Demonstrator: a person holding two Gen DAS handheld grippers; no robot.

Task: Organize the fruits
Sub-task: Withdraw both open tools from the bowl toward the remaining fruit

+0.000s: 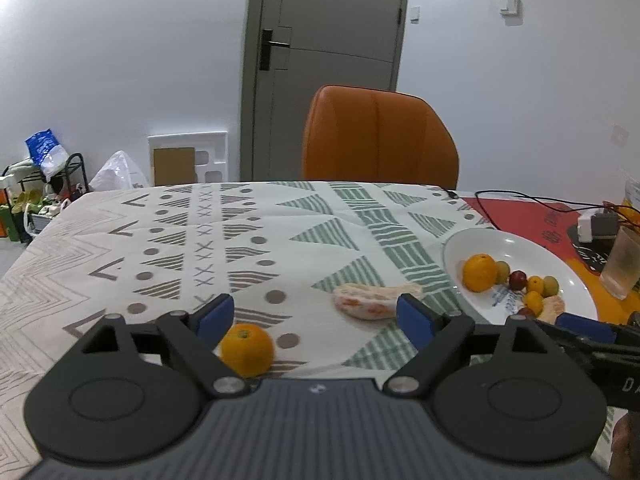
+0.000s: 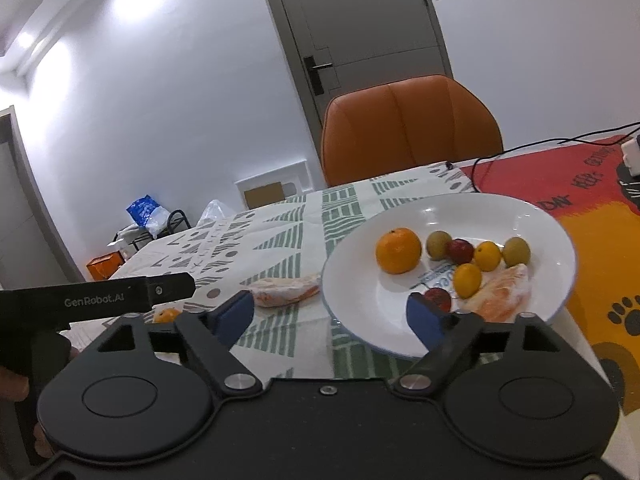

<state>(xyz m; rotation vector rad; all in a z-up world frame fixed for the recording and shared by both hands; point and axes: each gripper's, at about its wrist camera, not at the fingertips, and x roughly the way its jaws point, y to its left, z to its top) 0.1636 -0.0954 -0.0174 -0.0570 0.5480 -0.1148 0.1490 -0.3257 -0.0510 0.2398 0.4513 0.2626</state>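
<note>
A white plate holds an orange, several small yellow, green and red fruits, and a peeled citrus piece; the plate also shows in the left wrist view. A loose orange lies on the patterned cloth just inside my left gripper's left finger. A second peeled citrus piece lies on the cloth ahead, also in the right wrist view. My left gripper is open and empty. My right gripper is open and empty at the plate's near left rim.
An orange chair stands behind the table's far edge. A red and orange mat lies to the right with a plastic cup, a black cable and a charger. Clutter sits on the floor at far left.
</note>
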